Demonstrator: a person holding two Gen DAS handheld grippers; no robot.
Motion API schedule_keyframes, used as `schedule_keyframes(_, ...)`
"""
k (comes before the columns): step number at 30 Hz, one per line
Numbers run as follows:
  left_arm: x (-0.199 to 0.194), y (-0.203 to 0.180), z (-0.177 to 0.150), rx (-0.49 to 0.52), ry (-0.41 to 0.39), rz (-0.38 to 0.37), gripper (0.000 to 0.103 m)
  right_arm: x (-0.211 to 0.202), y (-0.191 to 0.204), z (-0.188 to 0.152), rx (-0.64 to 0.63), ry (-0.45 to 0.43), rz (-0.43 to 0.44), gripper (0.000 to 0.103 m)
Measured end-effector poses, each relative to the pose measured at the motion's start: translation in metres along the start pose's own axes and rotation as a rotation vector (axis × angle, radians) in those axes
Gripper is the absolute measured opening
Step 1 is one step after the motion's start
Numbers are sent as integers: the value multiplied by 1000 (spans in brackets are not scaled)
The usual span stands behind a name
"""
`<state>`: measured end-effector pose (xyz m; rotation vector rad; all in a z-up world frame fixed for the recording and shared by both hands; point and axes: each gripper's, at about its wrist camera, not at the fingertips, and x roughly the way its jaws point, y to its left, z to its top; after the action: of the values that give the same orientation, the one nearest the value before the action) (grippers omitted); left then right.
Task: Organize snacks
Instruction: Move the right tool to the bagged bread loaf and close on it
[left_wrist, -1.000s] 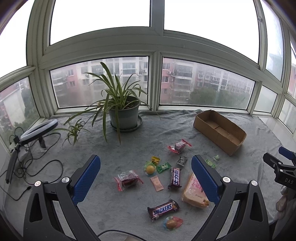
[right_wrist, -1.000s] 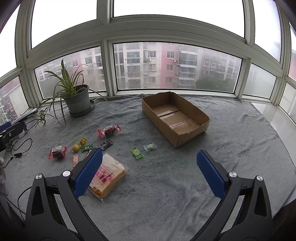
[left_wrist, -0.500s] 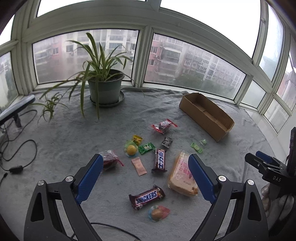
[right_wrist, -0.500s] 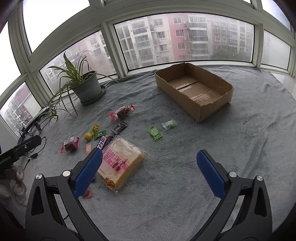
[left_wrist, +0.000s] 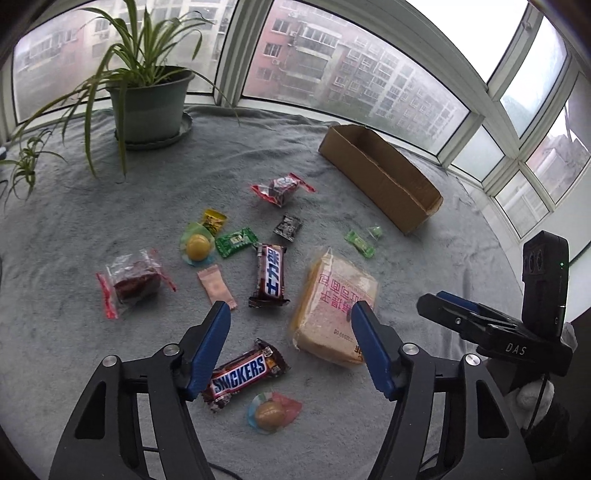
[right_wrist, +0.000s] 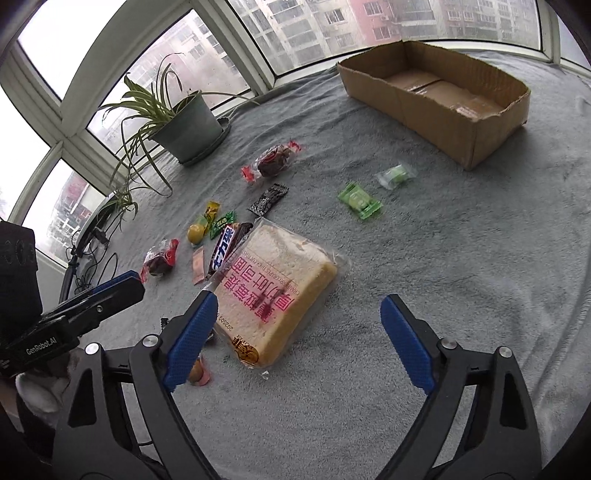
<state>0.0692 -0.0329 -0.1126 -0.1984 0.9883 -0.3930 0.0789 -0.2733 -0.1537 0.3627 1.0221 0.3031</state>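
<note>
- We found the left gripper (left_wrist: 290, 319) with its jaws spread wide and nothing between them, hanging over the snacks; its blue ribbed pads (left_wrist: 208, 350) covered one end of the Snickers bar (left_wrist: 244, 375).
- The right gripper (right_wrist: 298, 325) likewise stood open and empty, its left pad overlapping the near corner of the bagged bread loaf (right_wrist: 277, 291).
- In the right wrist view, a round sweet (right_wrist: 197, 370) was mostly hidden behind that pad; we could not make out its wrapper there.
- The bread's clear, crinkled film carried red print, upside down to both cameras.
- A second chocolate bar (left_wrist: 270, 276) in glossy brown wrap lay just beside the loaf.
- Small foil and cellophane sweets lay scattered on the grey, napped cloth (left_wrist: 74, 206); their print was too small to read.
- The cardboard box (right_wrist: 436, 99), shallow, rectangular, with a torn rim, sat well apart from the snacks; we saw only taped flaps inside.
- The potted plant (left_wrist: 147, 96) was cut off at the top edge.
</note>
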Motion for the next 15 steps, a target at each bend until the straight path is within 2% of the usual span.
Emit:
schedule_keyframes(1, 5, -1, 0, 6, 15, -16, 54, 6, -2, 0, 11, 15, 9, 92)
schedule_keyframes(4, 19, -1, 1, 2, 53, -44, 53, 20, -7, -1, 34, 57, 37, 79)
schedule_keyframes(6, 27, -2, 3, -3, 79, -70, 39, 27, -8, -2, 46, 81, 52, 75)
schedule_keyframes(7, 30, -2, 3, -2, 89, -80, 36, 31, -9, -2, 52, 90, 58, 75)
schedule_keyframes(13, 49, -4, 5, 17, 132, -93, 36, 46, -7, -3, 62, 130, 95, 67)
schedule_keyframes(15, 54, -3, 6, 16, 146, -98, 36, 49, -6, -4, 61, 143, 106, 61)
